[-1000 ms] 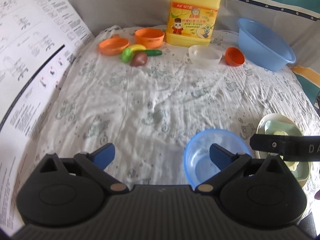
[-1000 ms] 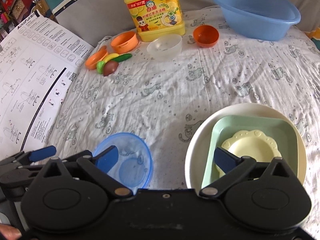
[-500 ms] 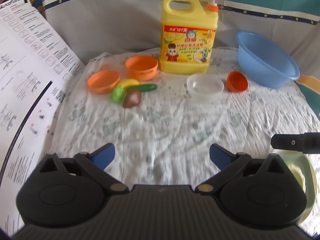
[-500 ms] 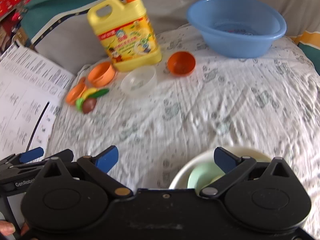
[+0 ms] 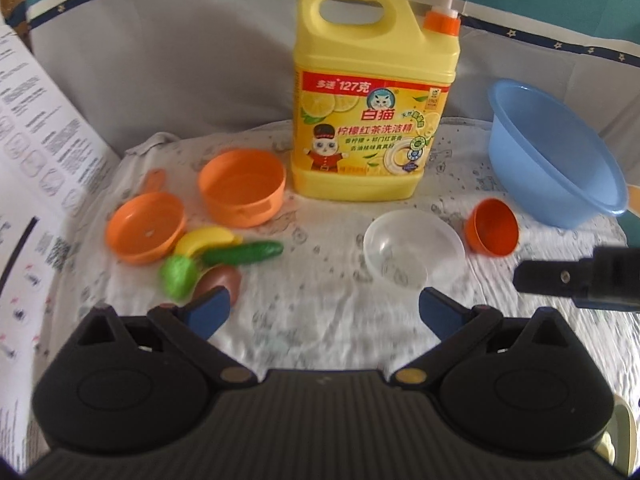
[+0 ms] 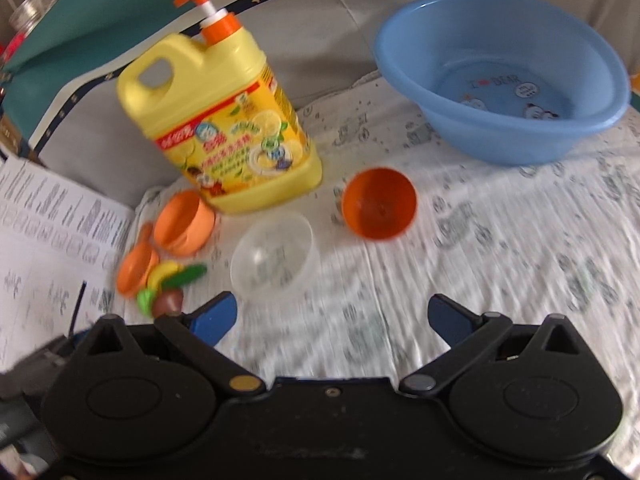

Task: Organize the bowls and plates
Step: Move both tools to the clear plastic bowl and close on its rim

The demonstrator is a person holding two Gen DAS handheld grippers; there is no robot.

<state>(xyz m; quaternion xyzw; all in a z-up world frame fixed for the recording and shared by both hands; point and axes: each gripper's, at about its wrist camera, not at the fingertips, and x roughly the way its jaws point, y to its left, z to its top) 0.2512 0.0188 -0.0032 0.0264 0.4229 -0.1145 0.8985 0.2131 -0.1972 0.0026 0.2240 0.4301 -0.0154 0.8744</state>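
Note:
A clear plastic bowl [image 5: 413,252] [image 6: 273,262] sits on the patterned cloth, and a small dark-orange bowl [image 5: 493,227] [image 6: 379,203] lies tilted to its right. Both stand in front of a yellow detergent jug [image 5: 374,100] [image 6: 222,128]. My left gripper [image 5: 325,316] is open over bare cloth, short of the clear bowl. My right gripper [image 6: 332,320] is open too, with the clear bowl just beyond its left finger and the orange bowl ahead. The right gripper's finger [image 5: 576,278] shows in the left wrist view. A pale plate rim [image 5: 624,436] peeks out at that view's lower right.
A large blue basin [image 5: 556,160] [image 6: 504,76] stands at the back right. An orange toy pot [image 5: 242,188] [image 6: 184,228], an orange pan [image 5: 146,228] and several toy vegetables [image 5: 216,256] [image 6: 168,284] lie at the left. A printed paper sheet [image 5: 36,184] [image 6: 44,232] covers the left edge.
Both grippers have moved forward toward the jug and bowls. The small blue bowl and the stacked plates have dropped out of view beneath them. Both stay open.

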